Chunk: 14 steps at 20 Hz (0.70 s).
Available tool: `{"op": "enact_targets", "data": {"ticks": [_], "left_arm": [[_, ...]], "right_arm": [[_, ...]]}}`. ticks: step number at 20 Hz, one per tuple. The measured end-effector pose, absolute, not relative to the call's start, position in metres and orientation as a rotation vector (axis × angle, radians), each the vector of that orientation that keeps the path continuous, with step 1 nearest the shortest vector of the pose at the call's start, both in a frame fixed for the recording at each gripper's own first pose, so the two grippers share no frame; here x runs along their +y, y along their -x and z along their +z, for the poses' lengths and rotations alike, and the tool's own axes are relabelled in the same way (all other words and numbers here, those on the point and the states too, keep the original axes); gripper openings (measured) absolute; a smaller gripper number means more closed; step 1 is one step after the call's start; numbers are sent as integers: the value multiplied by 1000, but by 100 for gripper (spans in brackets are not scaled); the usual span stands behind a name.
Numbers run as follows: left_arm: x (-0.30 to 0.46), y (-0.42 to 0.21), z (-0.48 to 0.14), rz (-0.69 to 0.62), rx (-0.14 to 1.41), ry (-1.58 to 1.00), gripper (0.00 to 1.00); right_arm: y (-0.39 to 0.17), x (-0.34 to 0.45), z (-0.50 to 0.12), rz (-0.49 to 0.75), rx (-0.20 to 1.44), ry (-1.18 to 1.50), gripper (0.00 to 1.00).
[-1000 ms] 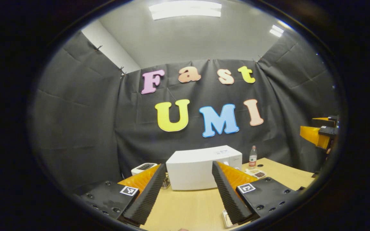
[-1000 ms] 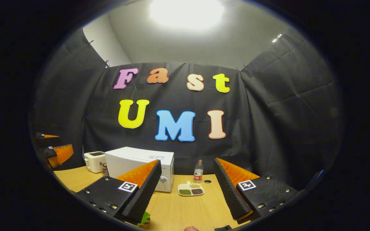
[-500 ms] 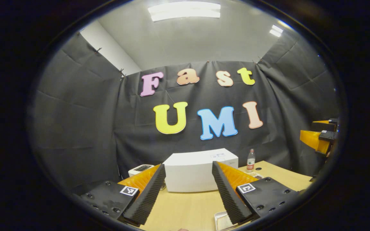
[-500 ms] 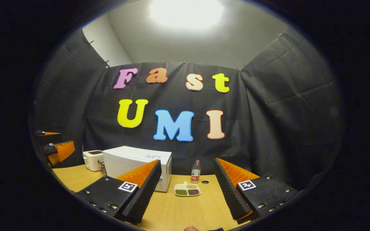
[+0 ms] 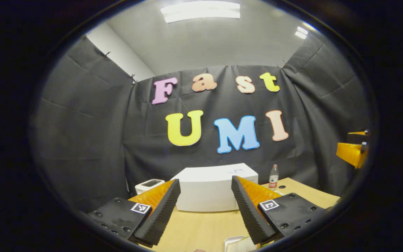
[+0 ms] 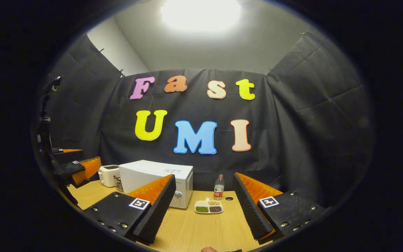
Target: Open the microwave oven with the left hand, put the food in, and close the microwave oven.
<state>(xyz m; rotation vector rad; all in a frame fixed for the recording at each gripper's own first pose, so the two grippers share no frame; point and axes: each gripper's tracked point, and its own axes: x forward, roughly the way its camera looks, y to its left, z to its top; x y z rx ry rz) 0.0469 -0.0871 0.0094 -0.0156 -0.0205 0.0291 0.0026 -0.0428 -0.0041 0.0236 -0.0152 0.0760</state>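
Microwave oven [image 6: 156, 182]: white box at the back of the surface, door shut, knobs on its right end; seen in the left claw's view dead ahead [image 5: 212, 187], well apart from both claws.
Food: likely the divided tray [image 6: 208, 207] with green, tan and dark portions, just right of the oven, near a water bottle [image 6: 218, 187].
Left claw [image 5: 205, 210]: fingers spread wide, holding nothing, aimed at the oven.
Right claw [image 6: 203, 210]: fingers spread wide, empty, facing the tray.
Step in hand: probably the approach to the door; nothing opened yet.
Risk: light oven sliding back under a door pull; bottle tipping if the right claw sweeps past the tray.
Surface [image 6: 201, 231]: pale wood, toaster [image 6: 108, 175] left of the oven; white container [image 5: 236, 243] at the near edge.
Room: black cloth walls, bright ceiling light.
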Motion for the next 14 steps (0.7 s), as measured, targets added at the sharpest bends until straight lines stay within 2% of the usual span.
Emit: {"op": "enact_targets", "data": {"ticks": [12, 14], "left_arm": [[-144, -196, -50, -115, 29, 56, 100], [-153, -221, -62, -142, 40, 61, 97]], "right_arm": [[-47, -46, -2, -75, 2, -6, 98], [-55, -47, -4, -113, 10, -1, 98]]}}
